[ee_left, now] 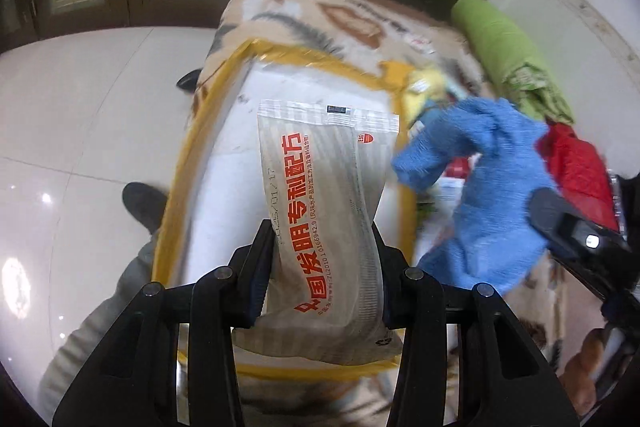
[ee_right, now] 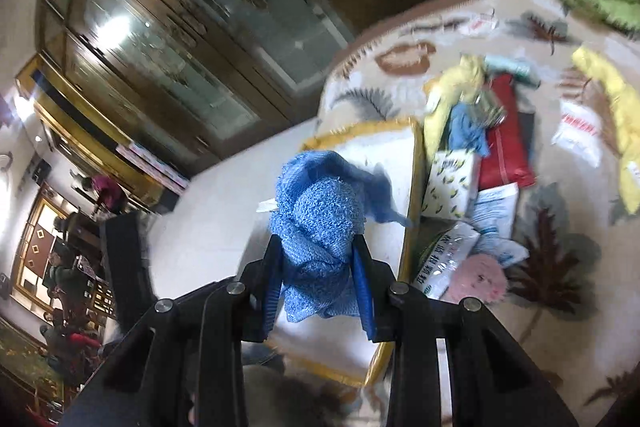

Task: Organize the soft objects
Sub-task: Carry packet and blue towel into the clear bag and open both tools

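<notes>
My left gripper (ee_left: 322, 239) is shut on a grey soft packet with red Chinese lettering (ee_left: 326, 211) and holds it above a white tray with a yellow rim (ee_left: 236, 67). My right gripper (ee_right: 318, 259) is shut on a bunched blue towel (ee_right: 320, 211) and holds it over the same tray (ee_right: 416, 163). The blue towel (ee_left: 480, 187) and the right gripper's black finger (ee_left: 568, 227) also show at the right of the left wrist view.
The tray lies on a leaf-patterned blanket (ee_right: 552, 227). Beside it is a heap of packets and cloths: a red bag (ee_right: 504, 143), yellow cloth (ee_right: 612, 107), a pink fluffy item (ee_right: 480, 277), a lemon-print pack (ee_right: 452, 183). A green pillow (ee_left: 504, 51) lies behind.
</notes>
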`<state>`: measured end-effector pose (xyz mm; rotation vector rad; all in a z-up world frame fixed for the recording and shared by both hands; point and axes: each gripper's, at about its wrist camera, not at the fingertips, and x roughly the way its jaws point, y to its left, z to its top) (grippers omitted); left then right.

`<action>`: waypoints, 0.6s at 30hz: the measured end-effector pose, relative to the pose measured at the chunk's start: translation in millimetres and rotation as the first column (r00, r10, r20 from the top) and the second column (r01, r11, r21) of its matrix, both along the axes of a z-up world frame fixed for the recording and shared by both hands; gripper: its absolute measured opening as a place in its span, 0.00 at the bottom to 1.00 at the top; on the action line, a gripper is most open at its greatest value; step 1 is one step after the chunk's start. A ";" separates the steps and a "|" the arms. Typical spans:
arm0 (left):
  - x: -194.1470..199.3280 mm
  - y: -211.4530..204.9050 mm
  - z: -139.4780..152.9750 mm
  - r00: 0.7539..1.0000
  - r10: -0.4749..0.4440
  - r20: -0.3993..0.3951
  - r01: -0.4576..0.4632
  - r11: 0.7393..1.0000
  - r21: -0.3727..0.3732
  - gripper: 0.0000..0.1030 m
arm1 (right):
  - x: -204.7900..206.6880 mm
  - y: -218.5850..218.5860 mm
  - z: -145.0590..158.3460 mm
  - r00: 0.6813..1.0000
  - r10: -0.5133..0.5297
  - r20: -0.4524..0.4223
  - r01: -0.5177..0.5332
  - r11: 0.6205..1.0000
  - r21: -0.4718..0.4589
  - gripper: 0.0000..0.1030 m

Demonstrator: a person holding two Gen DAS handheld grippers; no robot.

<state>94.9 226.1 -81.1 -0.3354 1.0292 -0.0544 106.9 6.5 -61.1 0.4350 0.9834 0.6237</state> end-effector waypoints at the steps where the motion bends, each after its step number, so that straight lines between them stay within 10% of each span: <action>1: 3.9 3.4 -5.7 1.000 0.002 -0.020 -0.002 1.000 -0.009 0.41 | 6.2 6.1 -11.3 1.000 -0.001 -0.021 0.000 1.000 -0.017 0.31; 13: 59.1 7.7 -59.8 0.976 -0.049 -0.212 0.059 0.997 0.040 0.43 | 29.8 39.3 -75.6 0.993 0.013 -0.115 -0.034 0.984 -0.175 0.34; 18: 58.0 7.3 -56.2 0.970 -0.086 -0.226 0.095 0.995 0.026 0.48 | 20.6 41.3 -68.8 0.993 0.044 -0.106 -0.063 0.981 -0.181 0.53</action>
